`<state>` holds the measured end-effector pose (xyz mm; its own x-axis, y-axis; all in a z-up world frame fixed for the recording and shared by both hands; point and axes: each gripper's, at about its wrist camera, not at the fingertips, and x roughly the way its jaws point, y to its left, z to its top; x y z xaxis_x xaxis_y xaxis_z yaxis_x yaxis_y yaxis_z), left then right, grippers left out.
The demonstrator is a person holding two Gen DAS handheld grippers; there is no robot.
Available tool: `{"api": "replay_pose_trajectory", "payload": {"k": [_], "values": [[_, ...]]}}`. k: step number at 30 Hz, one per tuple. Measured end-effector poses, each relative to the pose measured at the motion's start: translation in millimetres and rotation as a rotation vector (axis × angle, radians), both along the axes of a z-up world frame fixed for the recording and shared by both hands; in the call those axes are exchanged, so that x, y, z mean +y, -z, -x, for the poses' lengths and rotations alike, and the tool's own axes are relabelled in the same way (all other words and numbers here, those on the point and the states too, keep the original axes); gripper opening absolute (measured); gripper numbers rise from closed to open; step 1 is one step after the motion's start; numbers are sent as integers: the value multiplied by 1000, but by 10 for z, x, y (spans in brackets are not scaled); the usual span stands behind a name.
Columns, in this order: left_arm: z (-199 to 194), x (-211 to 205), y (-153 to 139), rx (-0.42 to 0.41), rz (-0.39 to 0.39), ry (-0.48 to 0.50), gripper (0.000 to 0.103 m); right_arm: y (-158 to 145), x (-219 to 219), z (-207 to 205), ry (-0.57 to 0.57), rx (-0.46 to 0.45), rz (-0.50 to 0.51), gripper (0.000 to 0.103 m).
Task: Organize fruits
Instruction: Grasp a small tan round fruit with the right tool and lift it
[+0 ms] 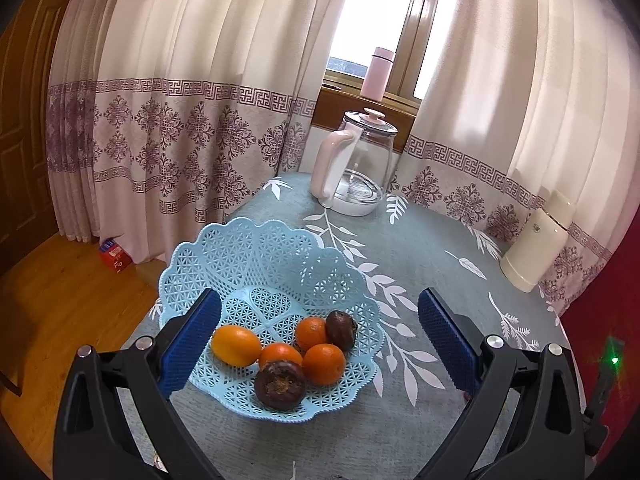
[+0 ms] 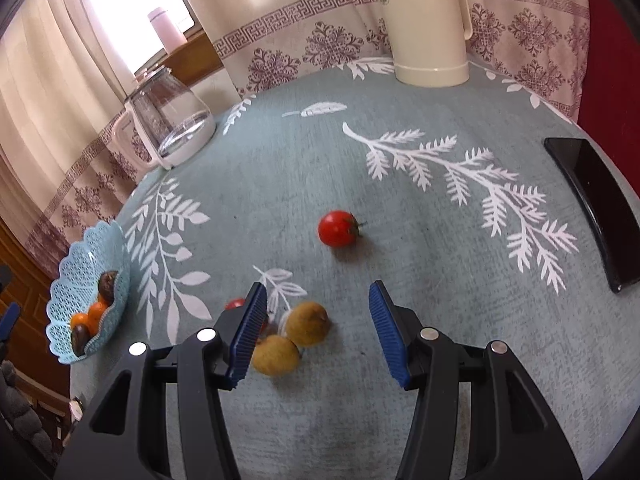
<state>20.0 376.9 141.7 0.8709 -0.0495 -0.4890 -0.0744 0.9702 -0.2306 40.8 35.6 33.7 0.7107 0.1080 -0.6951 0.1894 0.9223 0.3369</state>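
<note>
A light blue lattice basket stands on the table and holds several orange fruits and two dark brown fruits. My left gripper hangs open above the basket, nothing between its blue pads. In the right wrist view my right gripper is open over the tablecloth. Two yellow-brown fruits lie just by its left finger, and a small red fruit peeks out behind that finger. A red tomato lies farther ahead. The basket sits at the table's left edge.
A glass kettle with a pink handle stands at the back of the table, a cream jug at the back right. A black phone lies near the right edge. Curtains hang behind; a pink bottle stands on the windowsill.
</note>
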Motion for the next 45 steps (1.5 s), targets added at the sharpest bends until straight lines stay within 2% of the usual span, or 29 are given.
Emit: {"api": "replay_pose_trajectory", "payload": {"k": [11, 21, 23, 28, 36, 39, 43, 45], "values": [[-16, -87, 32, 10, -16, 20, 100, 161, 66, -57, -37, 51, 38, 54], [-19, -126, 52, 16, -22, 28, 100, 107, -36, 99, -23, 30, 97, 54], [-28, -145, 60, 18, -25, 30, 100, 99, -68, 151, -14, 26, 110, 58], [-29, -192, 72, 22, -32, 41, 100, 103, -151, 250, 1, 21, 102, 59], [-20, -298, 82, 23, -53, 64, 100, 124, -62, 170, -30, 16, 118, 59], [-17, -321, 96, 26, -57, 70, 100, 138, -13, 100, -53, 19, 124, 57], [-23, -332, 106, 29, -58, 72, 100, 171, 18, 15, -84, 35, 106, 48], [-27, -337, 112, 30, -59, 73, 100, 182, 41, -12, -99, 37, 100, 46]]}}
